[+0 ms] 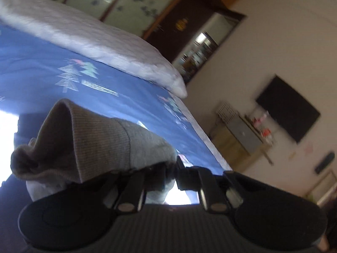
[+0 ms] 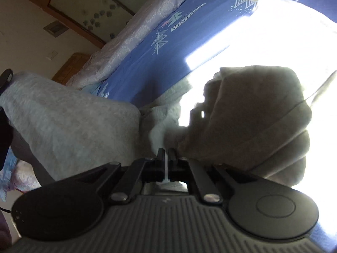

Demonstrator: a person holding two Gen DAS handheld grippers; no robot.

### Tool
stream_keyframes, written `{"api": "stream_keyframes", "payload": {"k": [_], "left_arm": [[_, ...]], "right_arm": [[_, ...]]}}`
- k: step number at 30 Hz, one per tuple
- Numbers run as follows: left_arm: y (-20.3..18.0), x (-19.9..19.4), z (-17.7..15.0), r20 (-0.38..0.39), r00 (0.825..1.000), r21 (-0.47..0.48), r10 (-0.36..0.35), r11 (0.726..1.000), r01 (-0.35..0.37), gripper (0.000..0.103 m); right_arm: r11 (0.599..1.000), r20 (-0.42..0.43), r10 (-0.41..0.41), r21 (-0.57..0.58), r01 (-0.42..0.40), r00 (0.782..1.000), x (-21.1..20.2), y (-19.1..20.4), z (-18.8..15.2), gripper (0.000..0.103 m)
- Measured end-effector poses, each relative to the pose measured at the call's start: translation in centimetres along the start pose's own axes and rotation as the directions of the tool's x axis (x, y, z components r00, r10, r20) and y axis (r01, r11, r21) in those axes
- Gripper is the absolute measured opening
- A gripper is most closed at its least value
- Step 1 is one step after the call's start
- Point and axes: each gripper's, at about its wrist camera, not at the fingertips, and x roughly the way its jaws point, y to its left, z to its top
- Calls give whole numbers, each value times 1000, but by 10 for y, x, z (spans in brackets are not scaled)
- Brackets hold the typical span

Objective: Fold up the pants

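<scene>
The grey pants are bunched at both grippers above a blue patterned bed sheet. In the left wrist view, a ribbed brownish-grey cuff stands up just in front of my left gripper, whose jaws are shut on the grey fabric below that cuff. In the right wrist view, my right gripper is shut on a thin fold of the pants. A grey pant leg stretches off to the left and another ribbed cuff hangs at the right, backlit by bright glare.
A pale quilt lies along the far side of the bed. Beyond the bed's edge stand a desk and a wall-mounted TV. A wooden wardrobe is behind the bed. Strong sunlight washes out part of the sheet.
</scene>
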Motion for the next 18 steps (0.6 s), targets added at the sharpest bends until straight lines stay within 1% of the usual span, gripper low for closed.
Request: {"api": "stream_keyframes", "payload": {"k": [1,2,3,4,5,6,7,8,9,11,12,14,16,18], "left_arm": [[-18,23,-5,-58,998,47,-17,999,20,11],[-32,42,-11,-116,993,83,-24,996,33,19],[-49,62,-24,-185,983,131,-15,991,40,24],[-61,77,-35,-232,973,179,5,983,38,33],[-71,85,-47,-246,969,225,30,974,27,37],[-74,87,-57,-224,973,255,53,967,6,40],[-78,85,-66,-245,968,278,46,960,25,44],[-77,83,-71,-257,966,284,41,958,34,44],[-74,76,-77,-259,965,284,37,958,40,44],[-65,57,-81,-252,967,284,26,958,49,44],[-58,41,-88,-239,971,286,27,957,43,44],[-45,21,-89,-230,973,280,31,959,35,44],[-35,7,-84,-222,973,276,67,961,-4,46],[-27,-10,-83,-204,975,274,84,961,-26,47]], "right_arm": [[1000,42,1,24,-2,999,-14,-7,5,7],[999,92,-17,44,13,996,-31,-16,11,8],[998,132,-42,62,35,990,-45,-24,15,8],[992,172,-94,94,79,981,-60,-37,23,8],[986,187,-135,120,114,973,-71,-47,30,8],[977,216,-183,149,153,959,-84,-58,36,8],[968,244,-226,168,189,943,-94,-66,40,8],[959,272,-257,191,210,928,-105,-76,44,8],[954,288,-269,208,215,919,-114,-83,48,8],[947,333,-299,219,235,894,-130,-90,53,8],[948,351,-304,206,244,886,-135,-88,56,8],[961,386,-277,126,247,880,-142,-76,55,8],[967,412,-214,-39,252,886,-142,-50,55,10],[947,405,-156,-198,253,901,-137,-23,51,14]]}}
